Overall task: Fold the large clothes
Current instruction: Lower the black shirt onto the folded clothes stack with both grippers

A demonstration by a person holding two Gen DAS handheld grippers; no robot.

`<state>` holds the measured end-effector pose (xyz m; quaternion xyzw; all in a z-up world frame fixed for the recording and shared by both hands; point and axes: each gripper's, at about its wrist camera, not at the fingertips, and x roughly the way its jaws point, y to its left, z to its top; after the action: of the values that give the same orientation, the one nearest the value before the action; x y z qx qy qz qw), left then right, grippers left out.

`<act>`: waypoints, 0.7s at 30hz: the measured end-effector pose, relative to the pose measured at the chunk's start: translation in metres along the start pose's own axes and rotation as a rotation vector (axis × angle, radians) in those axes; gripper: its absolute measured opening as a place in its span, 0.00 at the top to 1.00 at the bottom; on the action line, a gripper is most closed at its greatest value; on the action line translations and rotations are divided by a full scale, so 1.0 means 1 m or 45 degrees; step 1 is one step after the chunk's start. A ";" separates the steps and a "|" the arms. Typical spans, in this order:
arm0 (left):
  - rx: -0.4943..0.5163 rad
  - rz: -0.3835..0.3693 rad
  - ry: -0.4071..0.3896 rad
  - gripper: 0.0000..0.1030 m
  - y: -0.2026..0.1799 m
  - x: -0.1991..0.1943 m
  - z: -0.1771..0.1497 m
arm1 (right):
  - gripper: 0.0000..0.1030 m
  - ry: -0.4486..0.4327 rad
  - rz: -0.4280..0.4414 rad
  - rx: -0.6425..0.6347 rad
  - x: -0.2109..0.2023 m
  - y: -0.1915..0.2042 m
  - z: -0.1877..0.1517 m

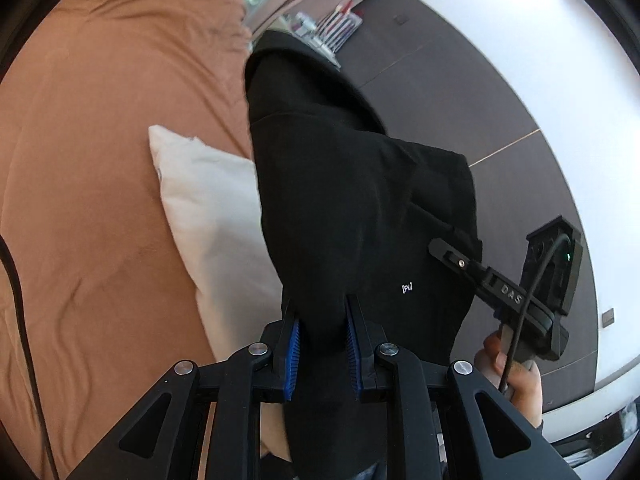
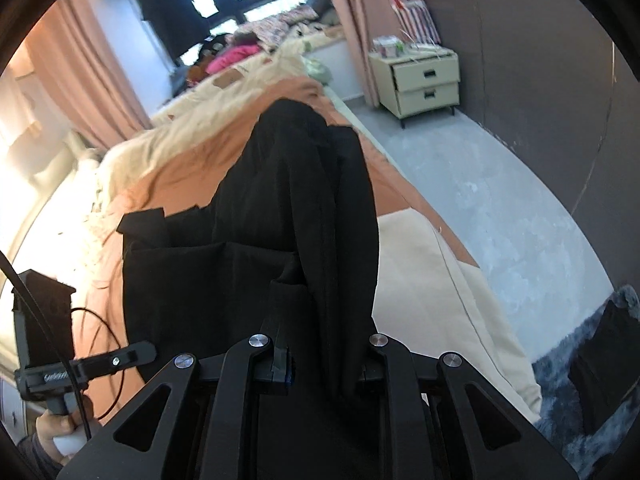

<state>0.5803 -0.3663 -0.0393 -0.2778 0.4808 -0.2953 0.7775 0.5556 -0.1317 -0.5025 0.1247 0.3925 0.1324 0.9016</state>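
Note:
A large black garment (image 1: 352,184) hangs lifted above the bed; it also fills the middle of the right wrist view (image 2: 280,216). My left gripper (image 1: 323,316) is shut on its edge, with cloth bunched between the blue pads (image 1: 295,344). My right gripper (image 2: 320,316) is shut on another part of the same garment, its fingertips buried in the cloth. In the left wrist view the right gripper (image 1: 452,254) shows at the right, its tip against the black cloth. In the right wrist view the left gripper (image 2: 132,354) shows at the lower left.
The bed has an orange-brown cover (image 1: 100,160) with a white pillow (image 1: 216,216) on it. A cream blanket (image 2: 452,280) lies along the bed's edge. A bedside cabinet (image 2: 420,76) stands by the dark wall, above grey floor (image 2: 500,200). A dark rug (image 2: 592,360) lies at lower right.

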 end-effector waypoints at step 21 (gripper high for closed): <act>0.131 0.192 0.131 0.43 0.055 0.023 0.003 | 0.30 0.014 -0.121 0.403 -0.029 -0.018 -0.048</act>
<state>0.6016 -0.3463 -0.0910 -0.1851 0.5240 -0.2742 0.7848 0.5029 -0.1528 -0.5206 0.2455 0.4189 0.0268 0.8738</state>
